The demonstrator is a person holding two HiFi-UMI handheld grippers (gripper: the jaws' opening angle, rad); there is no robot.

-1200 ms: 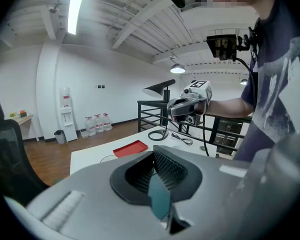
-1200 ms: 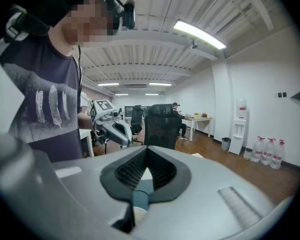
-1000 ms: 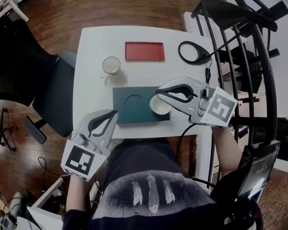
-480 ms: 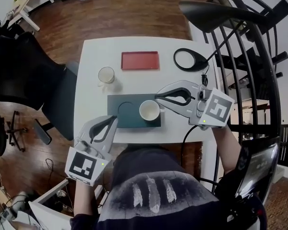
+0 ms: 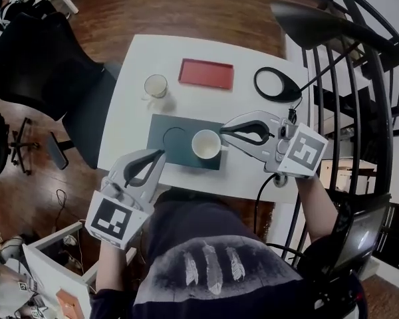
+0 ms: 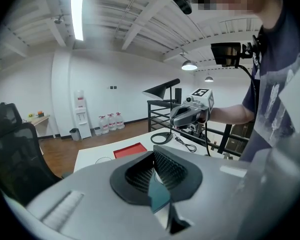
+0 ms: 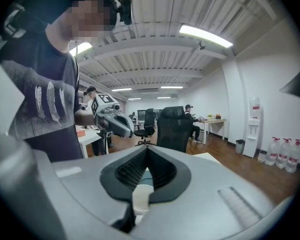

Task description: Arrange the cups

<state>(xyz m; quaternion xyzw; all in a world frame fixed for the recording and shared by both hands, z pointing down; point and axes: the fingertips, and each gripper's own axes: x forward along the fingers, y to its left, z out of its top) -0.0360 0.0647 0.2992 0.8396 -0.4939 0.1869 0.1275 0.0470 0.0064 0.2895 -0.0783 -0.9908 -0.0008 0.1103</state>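
A white cup (image 5: 205, 143) stands on the right half of a dark teal mat (image 5: 179, 153), next to an empty ring mark on the mat's left half. A second white cup (image 5: 155, 85) stands on the bare white table (image 5: 136, 121) behind the mat's left end. My right gripper (image 5: 223, 130) is shut and empty, its tips just right of the cup on the mat, not touching it. That cup (image 7: 142, 194) shows below the closed right gripper (image 7: 147, 159). My left gripper (image 5: 161, 153) is shut and empty at the mat's front left corner, with the mat (image 6: 159, 196) showing under its tips (image 6: 154, 164).
A red tray (image 5: 206, 74) lies at the table's back. A black lamp base ring (image 5: 277, 84) with its cable sits at the back right. A black railing (image 5: 346, 78) stands to the right and an office chair (image 5: 46, 72) to the left.
The right gripper has drawn slightly away from the cup on the mat, toward the right. The left gripper has shifted a little at the table's front edge. Both jaws stay shut.
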